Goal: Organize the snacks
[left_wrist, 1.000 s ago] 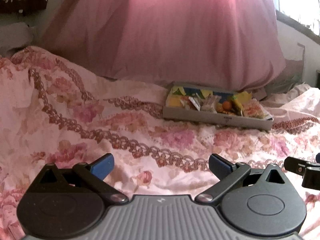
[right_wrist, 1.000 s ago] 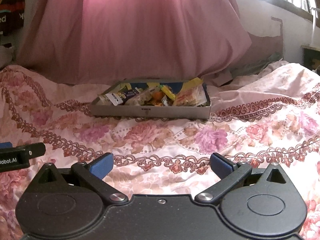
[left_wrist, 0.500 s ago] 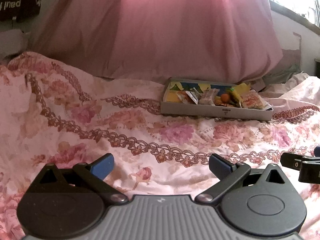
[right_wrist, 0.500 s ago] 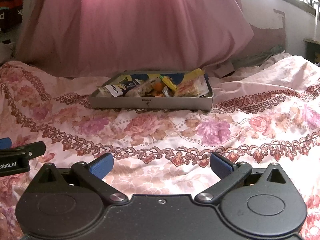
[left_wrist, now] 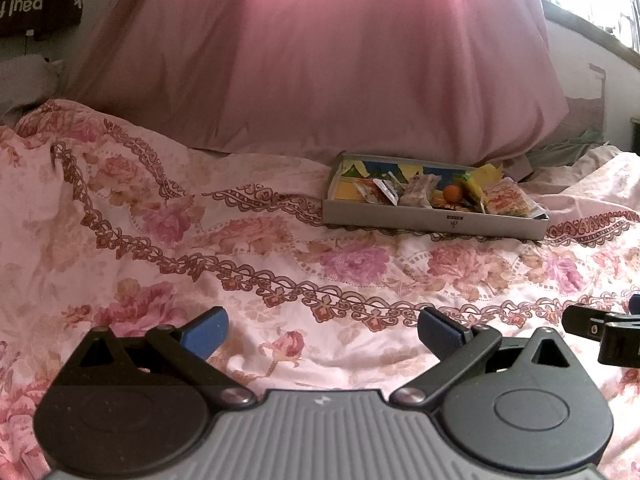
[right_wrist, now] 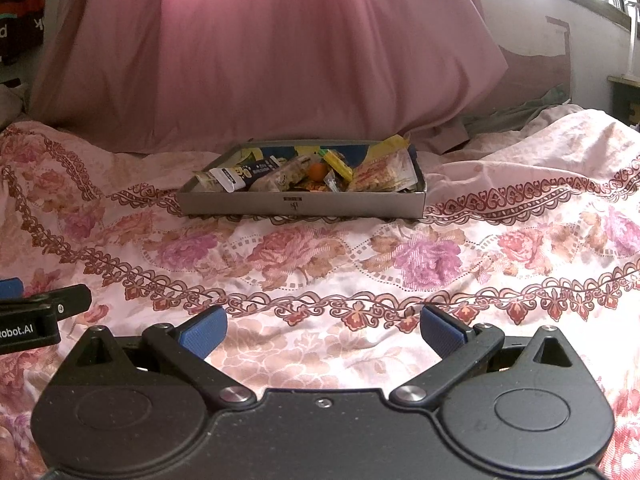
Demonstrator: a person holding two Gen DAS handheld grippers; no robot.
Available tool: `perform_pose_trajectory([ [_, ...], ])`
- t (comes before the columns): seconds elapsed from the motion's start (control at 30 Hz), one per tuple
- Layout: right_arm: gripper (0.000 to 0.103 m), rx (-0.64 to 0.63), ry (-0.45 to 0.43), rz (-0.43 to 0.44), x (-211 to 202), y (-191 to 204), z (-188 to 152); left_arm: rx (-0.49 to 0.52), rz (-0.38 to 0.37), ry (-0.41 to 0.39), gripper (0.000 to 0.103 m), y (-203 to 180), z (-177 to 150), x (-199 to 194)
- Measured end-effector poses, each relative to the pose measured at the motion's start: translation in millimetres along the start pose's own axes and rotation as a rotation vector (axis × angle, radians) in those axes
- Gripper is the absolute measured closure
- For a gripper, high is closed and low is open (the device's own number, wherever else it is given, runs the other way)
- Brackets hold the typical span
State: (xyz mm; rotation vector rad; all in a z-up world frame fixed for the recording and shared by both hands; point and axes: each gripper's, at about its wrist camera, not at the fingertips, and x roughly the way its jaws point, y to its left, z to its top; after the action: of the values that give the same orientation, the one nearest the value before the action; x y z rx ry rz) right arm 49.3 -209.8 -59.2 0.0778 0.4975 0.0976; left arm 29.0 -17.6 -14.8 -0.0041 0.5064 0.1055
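While both grippers hover low over the flowered bedspread (right_wrist: 320, 256), the target sits well ahead of them: a shallow grey cardboard box (right_wrist: 300, 204) resting on the bedding, right in front of the big pink curtain (right_wrist: 280, 52). Inside it, a jumble of snacks (right_wrist: 312, 174), with crinkly wrappers, a dark packet with a white end (right_wrist: 236, 174), a yellow stick-shaped pack (right_wrist: 338, 164), a red-and-white printed pouch (right_wrist: 380, 174), and one small orange ball (right_wrist: 318, 170) in the middle.

How will these handle? Light, I'd judge, all of them. The foil and plastic wrappers look slick and soft, likely to crumple or slip under a pinch, so a sealed end or flat edge seems the best place to grip. The pouch on the right leans up over the box wall and looks the easiest grab. The orange ball could roll, so take it across its widest part. The box itself looks thin and stands on soft bedding, so pressing down may tip it.

The left gripper (left_wrist: 322, 330) has its jaws spread wide, nothing between the blue pads (left_wrist: 204, 330), and it sits well short of the box (left_wrist: 432, 222), which lies ahead and to its right. The right gripper (right_wrist: 322, 330) is likewise spread and empty, pointing almost straight at the box and level with its partner.
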Motion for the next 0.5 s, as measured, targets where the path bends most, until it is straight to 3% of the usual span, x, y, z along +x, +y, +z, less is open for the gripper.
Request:
perform_pose_trajectory([
  [0.5,0.001,0.002,0.007,-0.002,0.7,0.1,-0.5,-0.004,0.005,0.004,0.000,1.2,-0.2,0.6],
])
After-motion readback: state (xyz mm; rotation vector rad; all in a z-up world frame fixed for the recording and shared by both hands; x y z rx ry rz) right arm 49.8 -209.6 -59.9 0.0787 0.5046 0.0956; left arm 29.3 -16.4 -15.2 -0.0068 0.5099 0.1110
